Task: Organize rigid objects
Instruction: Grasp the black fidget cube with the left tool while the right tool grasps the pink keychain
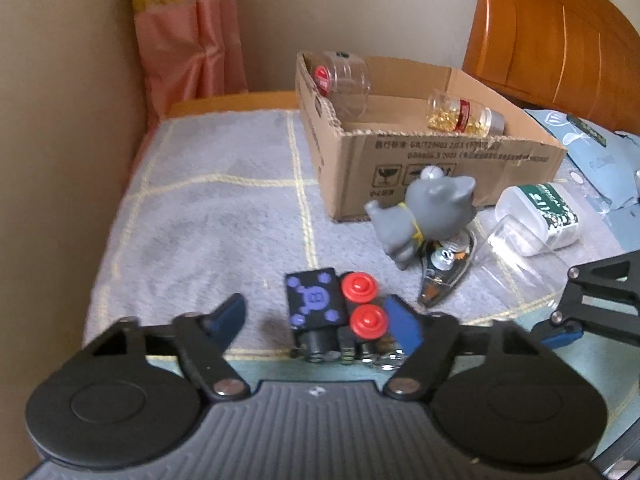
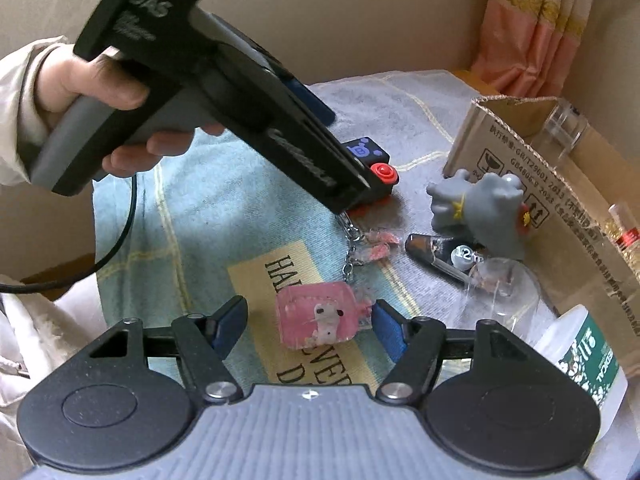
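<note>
The left tool [image 1: 320, 320] straddles the black block toy with red buttons [image 1: 332, 312], fingers spread (right pad near it), not pinching; the right tool [image 2: 308, 326] brackets the pink square keychain charm [image 2: 316, 320], unpinched.

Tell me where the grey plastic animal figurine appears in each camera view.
Left wrist view: grey plastic animal figurine right of centre, standing before the cardboard box.
Right wrist view: figurine at right, middle height, beside the same box.
Shared landmark: the black toy block with red buttons.
</note>
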### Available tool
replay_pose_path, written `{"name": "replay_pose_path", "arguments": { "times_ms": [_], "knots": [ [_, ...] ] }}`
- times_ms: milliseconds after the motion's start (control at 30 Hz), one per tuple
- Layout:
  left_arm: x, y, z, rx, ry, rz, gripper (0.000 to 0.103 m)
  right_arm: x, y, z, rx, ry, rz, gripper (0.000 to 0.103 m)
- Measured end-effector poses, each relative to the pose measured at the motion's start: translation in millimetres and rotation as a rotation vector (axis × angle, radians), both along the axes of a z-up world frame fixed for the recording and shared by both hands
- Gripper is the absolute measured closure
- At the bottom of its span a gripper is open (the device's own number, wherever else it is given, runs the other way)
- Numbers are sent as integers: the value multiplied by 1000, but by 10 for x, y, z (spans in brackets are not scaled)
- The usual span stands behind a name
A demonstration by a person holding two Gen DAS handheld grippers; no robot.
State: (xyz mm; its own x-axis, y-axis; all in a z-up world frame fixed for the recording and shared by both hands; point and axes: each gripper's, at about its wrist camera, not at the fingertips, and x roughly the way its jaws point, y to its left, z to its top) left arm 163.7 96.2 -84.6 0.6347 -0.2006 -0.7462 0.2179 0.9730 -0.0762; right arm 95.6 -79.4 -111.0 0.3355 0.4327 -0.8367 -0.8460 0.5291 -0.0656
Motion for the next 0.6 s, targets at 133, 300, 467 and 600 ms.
{"name": "replay_pose_path", "arguments": {
  "times_ms": [133, 300, 467, 600],
  "knots": [
    [12, -35, -52, -11, 18, -8, 51, 39, 22, -25, 1, -22, 4, 30],
    [11, -47, -65, 1, 12, -19, 51, 109, 55, -25, 13, -29, 16, 31],
    [25, -48, -61, 5, 14, -27, 52, 109, 62, -2, 26, -18, 43, 45],
    [49, -48, -60, 5, 15, -18, 53, 5, 23, 25, 25, -38, 58, 46]
  ]
}}
